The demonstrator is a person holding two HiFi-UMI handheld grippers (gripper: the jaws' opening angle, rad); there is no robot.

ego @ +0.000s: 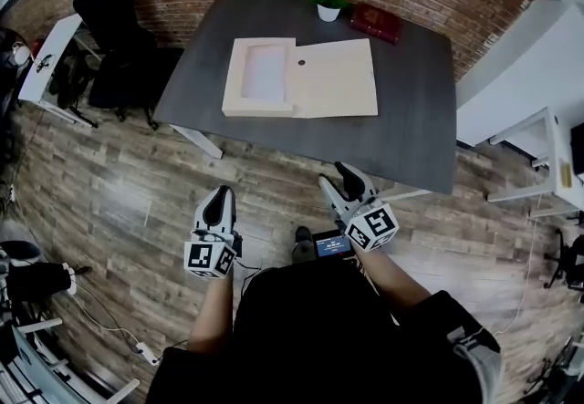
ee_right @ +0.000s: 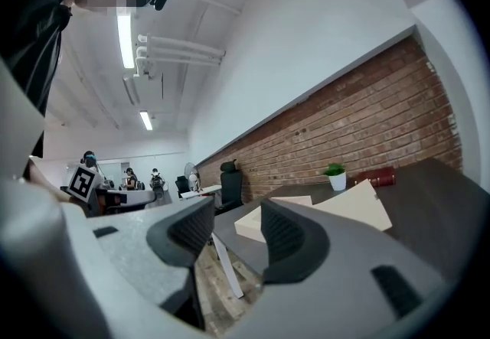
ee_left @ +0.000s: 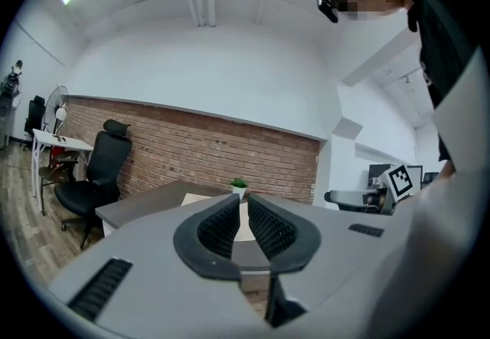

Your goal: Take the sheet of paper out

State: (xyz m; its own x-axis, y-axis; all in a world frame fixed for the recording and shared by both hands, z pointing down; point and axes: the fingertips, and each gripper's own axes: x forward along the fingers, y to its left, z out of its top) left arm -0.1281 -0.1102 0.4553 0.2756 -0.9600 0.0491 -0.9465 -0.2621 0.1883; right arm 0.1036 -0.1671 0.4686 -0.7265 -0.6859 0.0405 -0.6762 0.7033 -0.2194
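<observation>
Black office chair [ego: 114, 37] stood far left, off the worktop [ego: 411, 110]. My left tool [ego: 219, 197] [ee_left: 243, 206] hung over the floor short of the worktop, jaws barely apart, nothing between them. The sheet of paper [ego: 266, 72] lay in the left half of the flat beige box [ego: 333, 83], which sat open mid-worktop, well apart from both tools. Potted plant [ego: 328, 1] and red book [ego: 375, 22] were at the far edge. My right tool [ego: 348, 176] [ee_right: 236, 213] was near the front edge, jaws wide apart, empty.

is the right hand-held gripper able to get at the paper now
Likely yes, after moving in: the box lies open, the paper bare; the right hand-held gripper is short of the table.
</observation>
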